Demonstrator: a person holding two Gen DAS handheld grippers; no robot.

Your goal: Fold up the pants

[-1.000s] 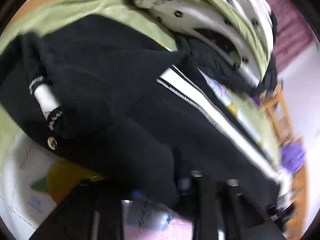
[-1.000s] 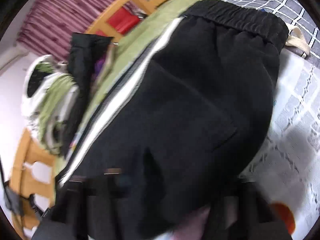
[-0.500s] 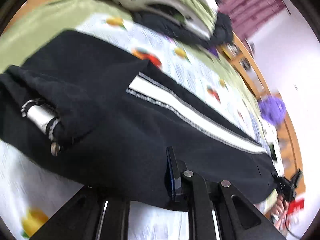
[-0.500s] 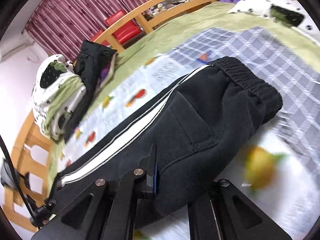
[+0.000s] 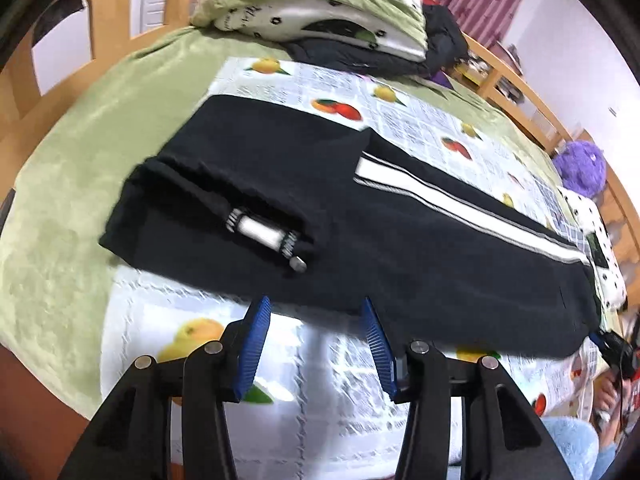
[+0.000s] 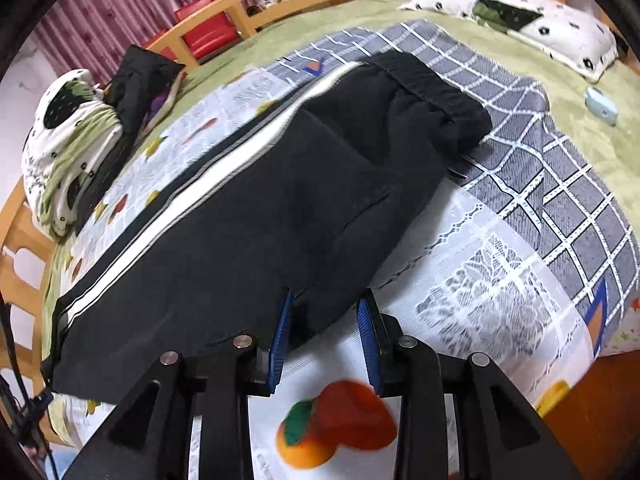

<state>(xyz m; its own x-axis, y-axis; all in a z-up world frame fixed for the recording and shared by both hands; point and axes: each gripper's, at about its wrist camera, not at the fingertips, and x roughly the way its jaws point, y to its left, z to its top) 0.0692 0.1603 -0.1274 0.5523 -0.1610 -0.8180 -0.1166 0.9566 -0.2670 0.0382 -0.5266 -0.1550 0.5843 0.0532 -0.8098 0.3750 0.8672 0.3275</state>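
Jaws on both grippers have just been opening, and each pair now stands apart with nothing pressed between the pads. The left gripper (image 5: 316, 344) sits at the bottom middle of its view, its blue pads just short of the near hem of the pants (image 5: 360, 224); no cloth lies between them. The right gripper (image 6: 326, 340) is likewise at the bottom middle of its view; a bit of the pants' near edge shows between its pads, but they do not look to be pressing on it.

The pants lie flat across the middle of both views on the fruit-print sheet (image 5: 320, 380) of the bed (image 5: 80, 184), one leg laid over the other, so that the white stripe (image 5: 460, 204) runs along the top, toward the upper right in the left view. The waistband (image 6: 432, 80) sits upper right in the right view, on a grey checked cloth (image 6: 560, 168). That even lie suggests the lengthwise fold is done and the cloth was let go on purpose, to rest before the next fold. A pile of bedding (image 5: 320, 12) at the upper middle is well apart and should not interfere.
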